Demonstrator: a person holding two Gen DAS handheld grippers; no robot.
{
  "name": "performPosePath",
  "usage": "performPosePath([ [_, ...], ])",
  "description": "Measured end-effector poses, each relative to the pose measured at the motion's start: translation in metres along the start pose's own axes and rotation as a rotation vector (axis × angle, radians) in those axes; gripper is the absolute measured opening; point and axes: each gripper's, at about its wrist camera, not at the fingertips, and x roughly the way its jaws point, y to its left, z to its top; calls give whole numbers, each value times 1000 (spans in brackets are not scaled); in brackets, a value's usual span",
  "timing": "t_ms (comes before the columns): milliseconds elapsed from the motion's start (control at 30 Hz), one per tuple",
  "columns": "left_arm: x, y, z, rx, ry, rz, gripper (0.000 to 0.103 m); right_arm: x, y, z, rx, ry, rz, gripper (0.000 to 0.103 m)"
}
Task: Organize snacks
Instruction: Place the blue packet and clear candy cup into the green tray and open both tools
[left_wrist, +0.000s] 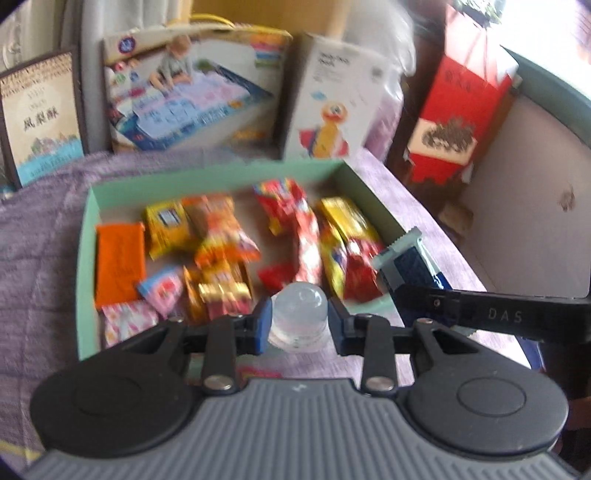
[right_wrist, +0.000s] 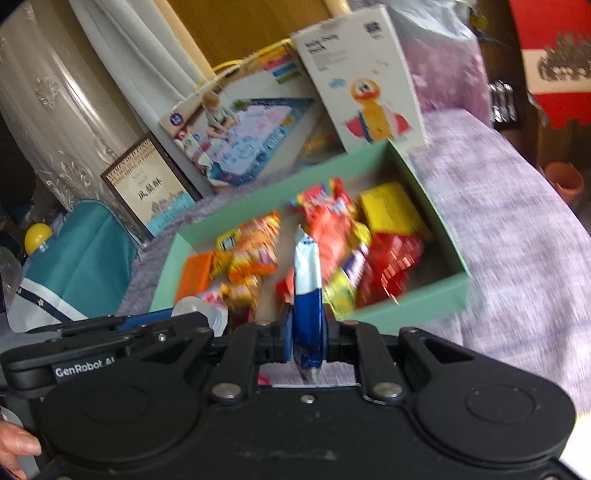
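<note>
A mint-green shallow box lies on the purple cloth with several bright snack packets inside. My left gripper is shut on a clear plastic jelly cup, held above the box's near edge, blue pads against its sides. My right gripper is shut on a blue and white snack packet, standing upright between its jaws, just before the green box. In the left wrist view the right gripper reaches in from the right with the blue packet over the box's right wall.
Behind the box stand a play-mat carton, a white toy carton and a framed pastry box. A red carton stands off the bed's right side. A teal bag sits at the left.
</note>
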Motion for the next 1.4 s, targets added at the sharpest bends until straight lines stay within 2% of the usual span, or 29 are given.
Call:
performPosePath([
  [167,18,10,21,-16,-3,7,32,35,19,35,-34,10,18,14],
  [500,67,18,29,-27,56,-15,32,114,34,82,-57,34,36,16],
  [567,76,19,29,-23,67,-13,32,124,35,89,-70,26,44,28],
  [600,79,18,28,-17,73,-11,35,128,35,92,-77,19,35,45],
  [633,82,18,27,-13,72,-3,49,131,36,94,-79,13,24,58],
  [667,84,18,26,-9,69,11,59,132,35,96,-81,10,17,62],
  [700,84,18,25,-9,62,24,73,132,35,96,-83,6,10,67],
  [767,85,18,25,-9,51,35,80,129,31,93,-83,3,2,73],
  [833,86,20,24,-19,53,31,86,124,27,90,-70,4,-4,84],
  [900,85,20,24,-20,50,35,90,119,24,86,-68,-1,-12,90],
  [1000,81,19,22,-16,48,44,96,110,22,81,-64,3,-19,90],
  [1100,72,19,20,-17,38,52,99,99,22,77,-55,9,-19,103],
  [1200,59,20,17,-13,25,70,103,83,23,71,-47,2,-21,103],
  [1400,32,25,-2,-12,23,100,103,54,25,53,-16,2,-11,103],
])
